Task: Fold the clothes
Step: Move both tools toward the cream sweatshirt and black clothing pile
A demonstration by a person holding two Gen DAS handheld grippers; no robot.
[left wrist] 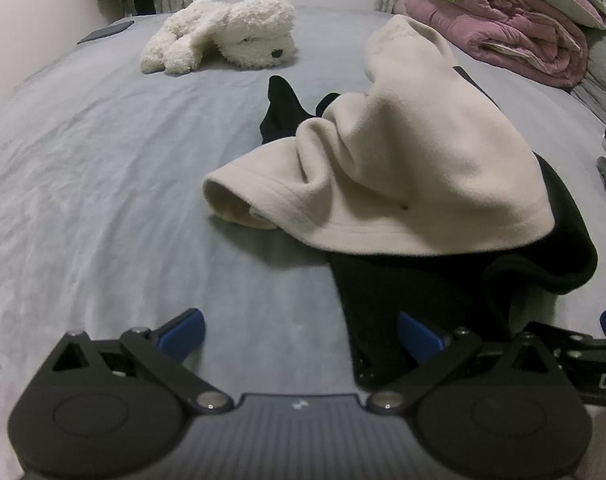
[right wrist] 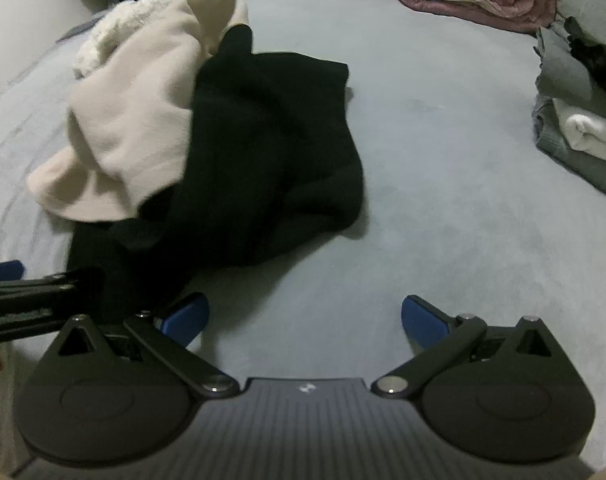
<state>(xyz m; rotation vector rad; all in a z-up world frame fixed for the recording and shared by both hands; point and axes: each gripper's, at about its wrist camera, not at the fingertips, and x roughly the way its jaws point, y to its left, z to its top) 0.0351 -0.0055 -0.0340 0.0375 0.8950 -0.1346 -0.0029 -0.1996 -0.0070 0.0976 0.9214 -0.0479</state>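
A cream fleece garment [left wrist: 403, 168] lies crumpled on top of a black garment [left wrist: 415, 292] on the grey bed sheet [left wrist: 103, 184]. My left gripper [left wrist: 301, 334] is open, low over the sheet, with its right blue fingertip [left wrist: 417, 336] against the black garment's near edge. In the right wrist view the cream garment [right wrist: 131, 120] lies left of the black garment [right wrist: 271, 152]. My right gripper [right wrist: 305, 320] is open and empty over bare sheet, just in front of the black garment. The left gripper's body shows at the left edge of the right wrist view.
A white plush dog [left wrist: 223, 32] lies at the far side of the bed. A rolled pink quilt [left wrist: 515, 28] and green blanket sit far right. A stack of folded clothes [right wrist: 579, 124] stands on the right of the bed.
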